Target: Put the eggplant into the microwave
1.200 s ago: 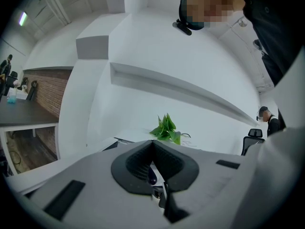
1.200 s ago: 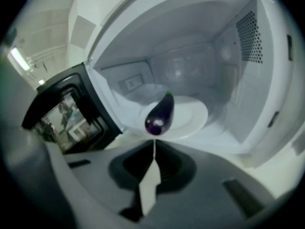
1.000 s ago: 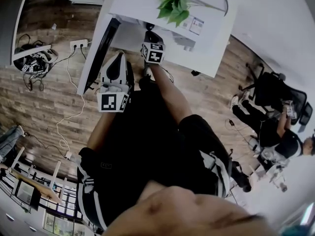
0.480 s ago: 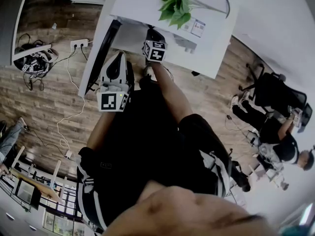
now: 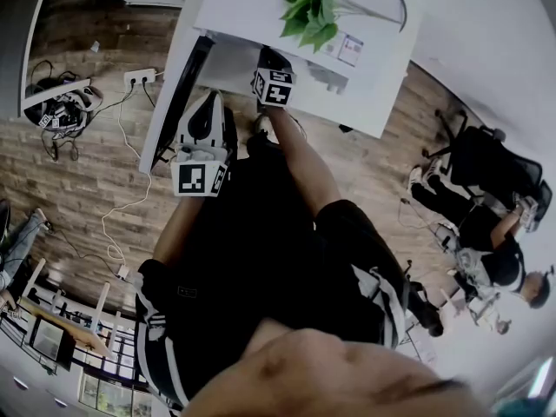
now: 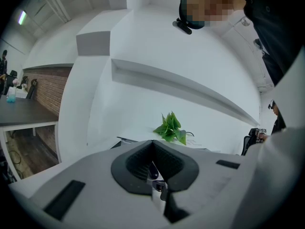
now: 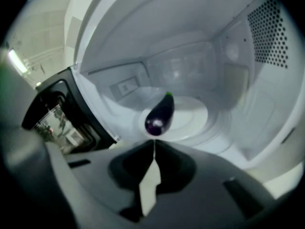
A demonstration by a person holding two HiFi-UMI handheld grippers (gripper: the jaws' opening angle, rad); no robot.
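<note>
A dark purple eggplant (image 7: pixel 159 116) lies on the round glass plate (image 7: pixel 195 120) inside the white microwave (image 7: pixel 248 80). My right gripper (image 7: pixel 154 142) is at the oven's opening with its jaws shut and empty, the tips just short of the eggplant. In the head view the right gripper (image 5: pixel 271 75) reaches under the microwave's top (image 5: pixel 252 7), and the eggplant is hidden there. My left gripper (image 5: pixel 207 102) hangs to the left beside the open black door (image 5: pixel 178 98). In its own view the left gripper (image 6: pixel 153 143) is shut with nothing in it.
A green potted plant (image 5: pixel 308 7) and a cable stand on the microwave's top. The open door (image 7: pixel 52 109) juts out at the left of the opening. On the wooden floor lie a power strip (image 5: pixel 139 78) and cords. Seated people (image 5: pixel 486 233) are at the right.
The right gripper has edged slightly further toward the microwave. The left gripper has stayed where it was. The people in the background have shifted.
</note>
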